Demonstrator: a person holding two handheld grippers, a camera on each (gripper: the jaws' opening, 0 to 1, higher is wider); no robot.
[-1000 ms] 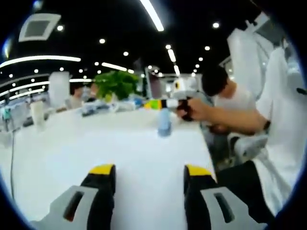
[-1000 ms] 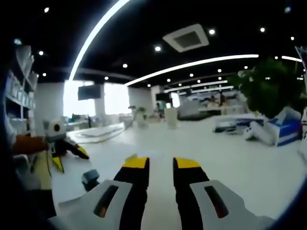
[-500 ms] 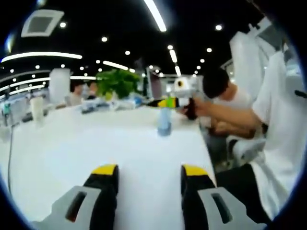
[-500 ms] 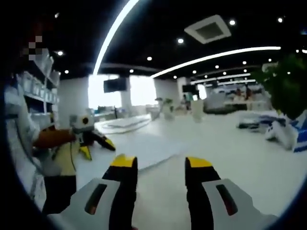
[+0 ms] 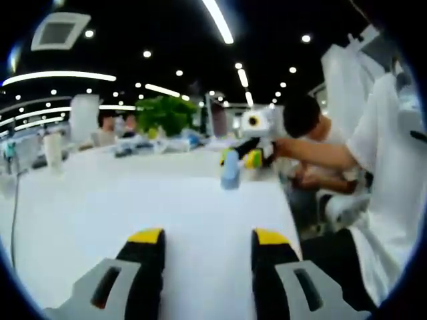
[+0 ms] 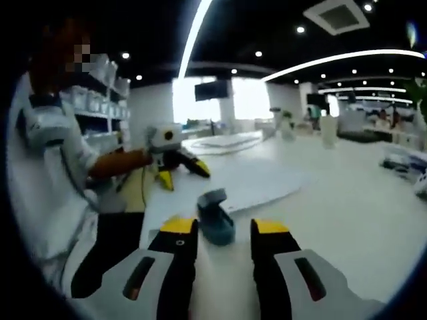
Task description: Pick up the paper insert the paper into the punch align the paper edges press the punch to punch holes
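In the left gripper view we saw a white cup (image 5: 52, 151) standing far off at the left edge of the white surface (image 5: 100, 207), with a green plant (image 5: 163, 115) behind the far edge. Our left gripper (image 5: 206, 235) rose from the bottom with its yellow-tipped fingers (image 5: 146, 236) spread apart and grasping nothing, poised over a white sheet of paper (image 5: 200, 207) that lay flat on the surface. Beyond the paper, near the far right corner, stood the small blue punch (image 5: 230, 169). Just behind it we saw the right gripper (image 5: 248, 157), held by a hand and pointing down toward the surface. Further right a seated person (image 5: 320, 143) in a white shirt showed behind the arm.

In the right gripper view a sleeve (image 6: 57, 143) and arm reached in from the left, carrying the left gripper (image 6: 181, 172) low over the paper (image 6: 253, 183). The punch (image 6: 215, 215) sat just beyond the right gripper (image 6: 224, 227), slightly left of the gap between its fingers (image 6: 178, 226). Those fingers stood released, parted with nothing between them. The surface (image 6: 360, 207) stretched away to the right.
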